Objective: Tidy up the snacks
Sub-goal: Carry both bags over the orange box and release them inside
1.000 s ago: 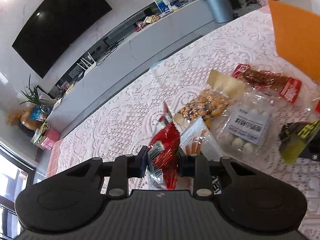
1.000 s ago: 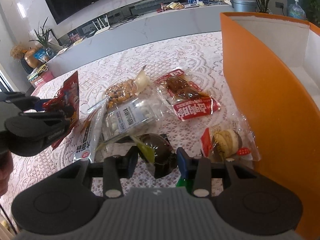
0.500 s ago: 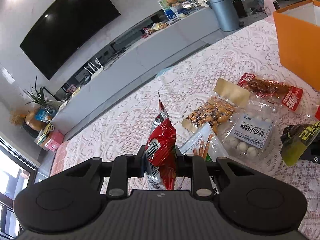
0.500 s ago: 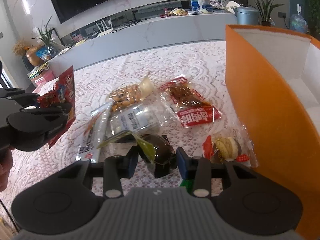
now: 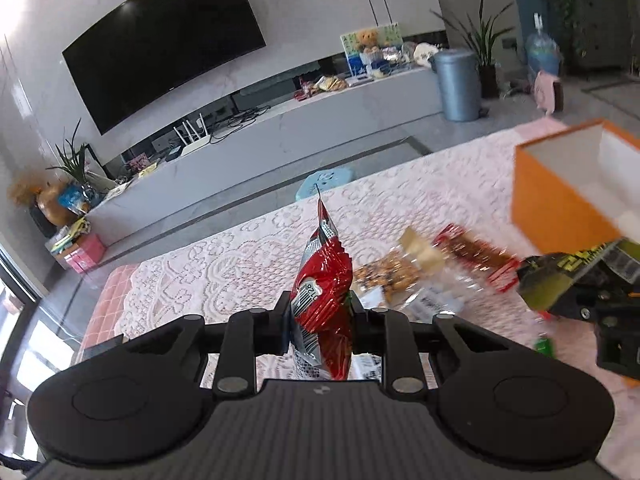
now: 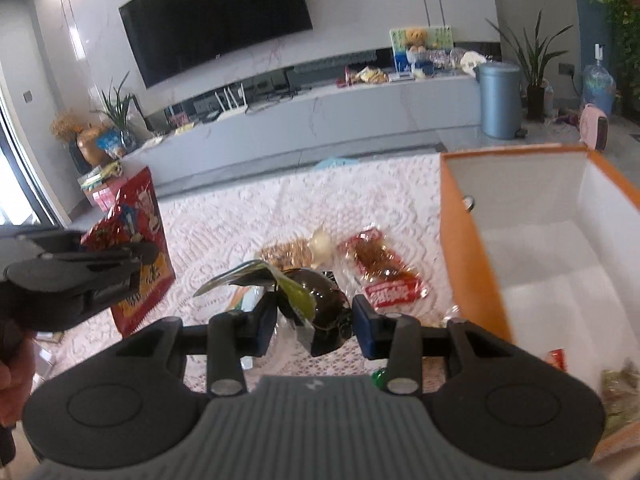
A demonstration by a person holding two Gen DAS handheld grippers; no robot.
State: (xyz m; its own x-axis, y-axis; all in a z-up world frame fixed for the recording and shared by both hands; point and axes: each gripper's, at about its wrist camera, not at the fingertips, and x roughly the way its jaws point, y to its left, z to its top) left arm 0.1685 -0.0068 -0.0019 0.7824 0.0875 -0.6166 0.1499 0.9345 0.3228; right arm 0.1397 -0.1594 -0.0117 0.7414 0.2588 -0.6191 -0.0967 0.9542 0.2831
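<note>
My left gripper (image 5: 320, 320) is shut on a red snack packet (image 5: 322, 300) and holds it upright above the table; the packet also shows in the right wrist view (image 6: 140, 248). My right gripper (image 6: 314, 322) is shut on a dark green-and-black packet (image 6: 316, 304), lifted above the table; it also shows in the left wrist view (image 5: 560, 276). The orange box (image 6: 472, 256) with a white inside stands at the right, open on top. Several snack packets lie on the lace cloth: a peanut bag (image 6: 288, 254) and a red meat packet (image 6: 384, 276).
The table has a pink lace cloth (image 5: 224, 264). A few small items lie in the box's near corner (image 6: 616, 380). Beyond the table stand a long grey TV bench (image 6: 320, 120), a wall TV and a blue bin (image 6: 500, 100).
Both grippers have risen with their packets. The right gripper has moved toward the orange box, whose inside now shows. The left gripper has tilted up to face the room.
</note>
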